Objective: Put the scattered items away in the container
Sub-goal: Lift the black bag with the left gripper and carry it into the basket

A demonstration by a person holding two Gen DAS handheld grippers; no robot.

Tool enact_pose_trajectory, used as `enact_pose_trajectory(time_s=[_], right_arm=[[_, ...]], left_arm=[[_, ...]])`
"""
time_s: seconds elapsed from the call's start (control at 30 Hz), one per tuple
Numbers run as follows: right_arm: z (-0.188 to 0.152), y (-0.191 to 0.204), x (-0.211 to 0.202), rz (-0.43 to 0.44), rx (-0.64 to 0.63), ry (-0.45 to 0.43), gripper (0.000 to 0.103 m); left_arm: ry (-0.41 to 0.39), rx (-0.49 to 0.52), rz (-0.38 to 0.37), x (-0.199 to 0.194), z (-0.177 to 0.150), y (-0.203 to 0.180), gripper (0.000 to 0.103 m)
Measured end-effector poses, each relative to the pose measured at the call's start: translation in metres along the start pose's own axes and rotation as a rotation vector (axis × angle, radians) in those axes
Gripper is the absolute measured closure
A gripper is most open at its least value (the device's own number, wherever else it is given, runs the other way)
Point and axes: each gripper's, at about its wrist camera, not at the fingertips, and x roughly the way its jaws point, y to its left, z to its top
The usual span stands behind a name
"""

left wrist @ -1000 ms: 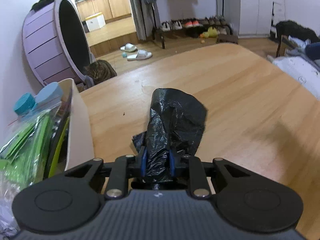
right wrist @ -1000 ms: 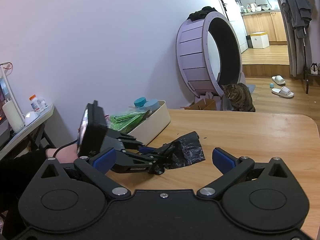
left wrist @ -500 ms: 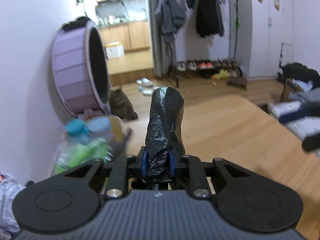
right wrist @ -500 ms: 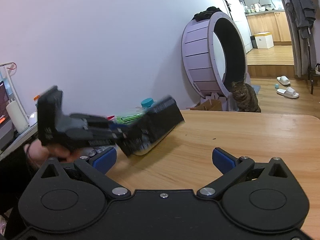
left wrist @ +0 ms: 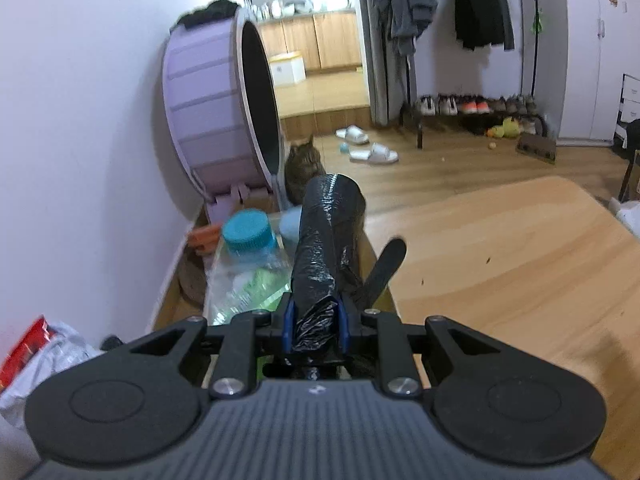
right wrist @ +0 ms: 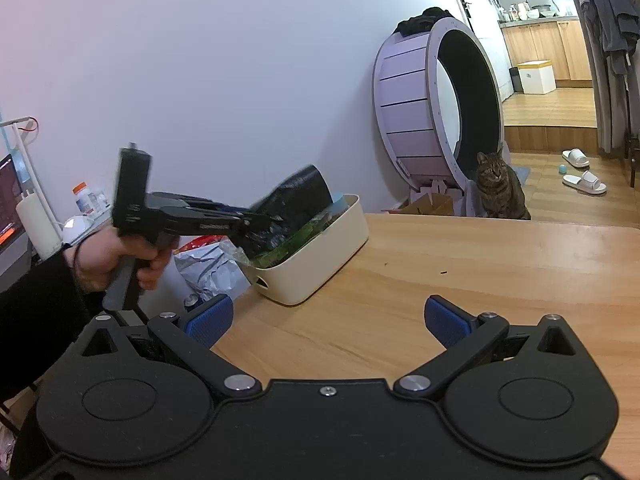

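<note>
Above the cream container [right wrist: 320, 258], a black plastic bag roll [left wrist: 326, 248] was clamped in the left hand-held gripper [left wrist: 314, 322], off the table [right wrist: 460, 264]. Nearer, the right hand-held gripper [right wrist: 340, 322] hung spread wide, grasping nothing.

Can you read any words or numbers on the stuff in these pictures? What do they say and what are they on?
No text here can be read for sure.
Left gripper: pale lettering on its side, too blurred to read.
White pill bottle with an orange cap: the label is too small to read.
Red packet: print too blurred to read.
Black bag, cream bin, teal bottle cap: no lettering shows.
</note>
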Motion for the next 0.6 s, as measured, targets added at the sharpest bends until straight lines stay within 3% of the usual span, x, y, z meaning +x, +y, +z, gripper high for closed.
enact_pose_trajectory(time_s=[0.2,0.47,0.6], right_arm=[[-0.003,-0.001,0.002,-0.001,0.0,0.013,0.0],[-0.003,0.001,0.0,-0.001,-0.002,0.013,0.0],[-0.003,0.002,-0.001,-0.001,-0.006,0.011,0.0]], left_arm=[[0.034,0.037,-0.014,0.024,-0.005,-0.009,0.082],[0.063,-0.008,-0.043,0.018,-0.007,-0.002,0.082],[0.049,0.006,-0.034,0.012,-0.005,-0.004,0.075]])
